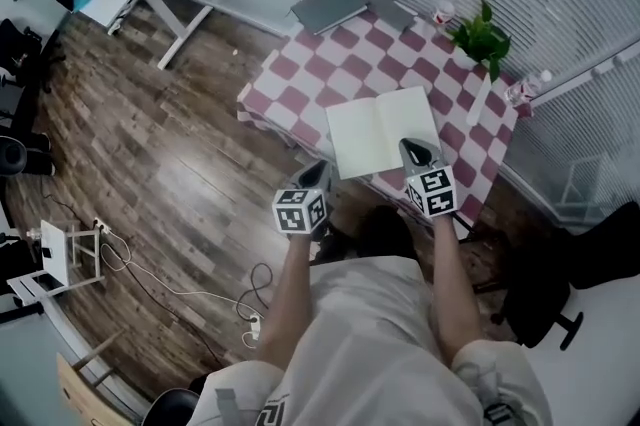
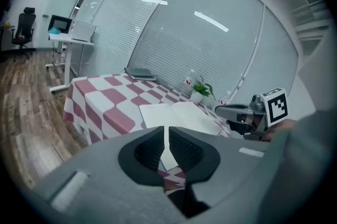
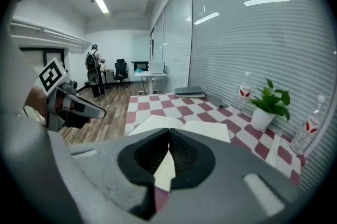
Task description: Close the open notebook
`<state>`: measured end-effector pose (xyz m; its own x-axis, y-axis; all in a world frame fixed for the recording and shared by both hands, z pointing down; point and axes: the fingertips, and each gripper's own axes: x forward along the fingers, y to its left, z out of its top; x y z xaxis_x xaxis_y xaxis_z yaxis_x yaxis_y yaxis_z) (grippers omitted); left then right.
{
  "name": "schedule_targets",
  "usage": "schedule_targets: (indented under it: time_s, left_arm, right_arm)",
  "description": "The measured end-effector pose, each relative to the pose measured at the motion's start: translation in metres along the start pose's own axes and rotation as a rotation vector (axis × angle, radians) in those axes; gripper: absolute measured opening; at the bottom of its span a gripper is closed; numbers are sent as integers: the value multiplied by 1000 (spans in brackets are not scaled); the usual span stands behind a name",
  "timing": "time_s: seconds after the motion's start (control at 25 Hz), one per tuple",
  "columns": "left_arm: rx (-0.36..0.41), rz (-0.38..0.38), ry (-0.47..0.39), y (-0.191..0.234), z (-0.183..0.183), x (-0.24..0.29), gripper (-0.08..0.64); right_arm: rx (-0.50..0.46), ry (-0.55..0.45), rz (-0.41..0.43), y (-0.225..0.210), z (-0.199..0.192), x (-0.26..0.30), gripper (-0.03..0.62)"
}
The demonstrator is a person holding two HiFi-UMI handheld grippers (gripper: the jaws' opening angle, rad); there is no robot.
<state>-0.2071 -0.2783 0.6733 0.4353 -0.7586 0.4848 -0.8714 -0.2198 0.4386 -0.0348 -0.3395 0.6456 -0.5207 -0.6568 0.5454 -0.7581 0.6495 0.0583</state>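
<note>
The left gripper (image 1: 314, 174) hangs just off the near edge of the checkered table (image 1: 335, 54), its jaws pressed together and empty. The right gripper (image 1: 416, 152), also closed on nothing, is over the near right part of the open notebook (image 1: 380, 126), which lies flat by that edge. This looks like the approach step. Next, I think, one gripper must get under an outer page edge and fold that half over.

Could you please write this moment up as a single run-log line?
stage: pre-contact | notebook: open on checkered table | left gripper: shut, empty, beside notebook's near-left corner | right gripper: shut, empty, over near-right corner
</note>
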Motion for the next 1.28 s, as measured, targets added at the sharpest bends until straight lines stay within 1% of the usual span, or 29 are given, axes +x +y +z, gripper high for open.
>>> schedule_targets:
  time_s: [0.12,0.24,0.36,0.48,0.56,0.6,0.64,0.8,0.92,1.0,1.16,1.28]
  left_arm:
    - [-68,-13,17,1,-14,13,11]
    - [-106,-5,17,-3,-14,29,11]
    - [-119,25,17,-4,-14,42,11]
    - [-105,45,44,-5,-27,45,11]
    - [-119,58,60,0,-37,44,14]
    - [-136,59,62,3,-40,43,37]
    - [-153,57,61,6,-42,42,82]
    - [-183,30,66,8,-48,40,104]
    - [-271,-26,87,7,-61,41,183]
    - [-296,-47,107,6,-70,42,190]
    - [-287,-65,147,1,-78,49,193]
    - [-327,-89,146,1,-83,56,193]
  right_arm:
    - [-14,49,38,10,-26,21,2]
    - [29,51,63,10,-42,35,2]
    - [78,42,62,-4,-45,47,2]
    - [93,54,59,-13,-54,55,2]
    - [99,67,61,-13,-63,58,2]
    - [102,71,62,-13,-67,60,2]
    - [104,74,62,-13,-70,61,2]
    - [110,72,42,-13,-82,63,2]
    - [124,54,21,-13,-85,62,2]
    - [112,62,12,-12,-86,63,2]
    - [82,66,-21,-10,-87,64,2]
    - [84,72,-33,-10,-88,65,2]
